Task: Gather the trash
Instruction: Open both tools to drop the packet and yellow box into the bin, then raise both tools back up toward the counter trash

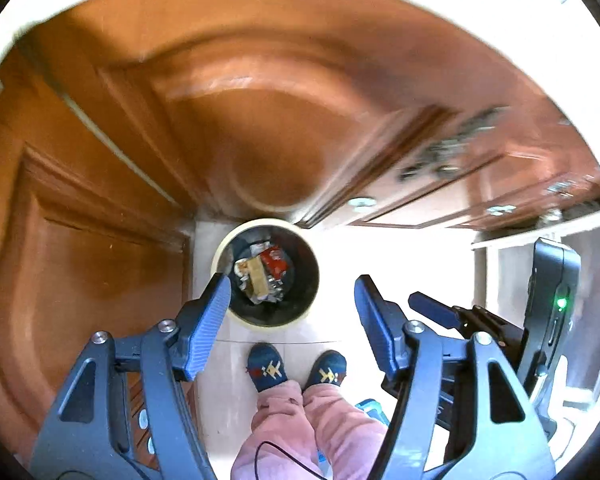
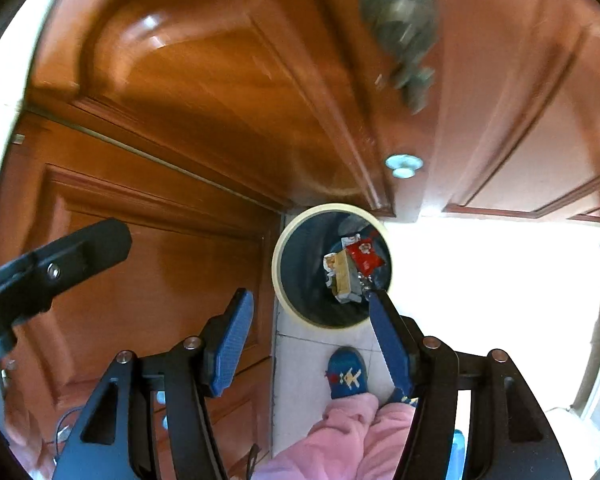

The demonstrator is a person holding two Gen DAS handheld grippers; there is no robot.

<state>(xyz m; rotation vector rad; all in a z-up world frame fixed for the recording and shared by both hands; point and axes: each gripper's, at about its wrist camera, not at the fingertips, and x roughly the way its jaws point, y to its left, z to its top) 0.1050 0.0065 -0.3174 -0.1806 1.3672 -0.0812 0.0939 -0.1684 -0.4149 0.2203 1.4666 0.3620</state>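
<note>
The bin (image 1: pixel 266 273) stands on the pale floor (image 1: pixel 332 332) against the wooden cabinets (image 1: pixel 100 264), holding the trash (image 1: pixel 262 274). Left gripper (image 1: pixel 292 320) and right gripper (image 2: pixel 312 332) are both above it, fingers spread, nothing between them.

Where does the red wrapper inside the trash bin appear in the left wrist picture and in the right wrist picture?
Left wrist view: the red wrapper lies in the bin, a little below centre, just above the open left gripper.
Right wrist view: it lies in the bin, right of centre, above the right-hand blue finger.
Shared landmark: the bin's cream rim, by the wooden cabinet corner.
</note>
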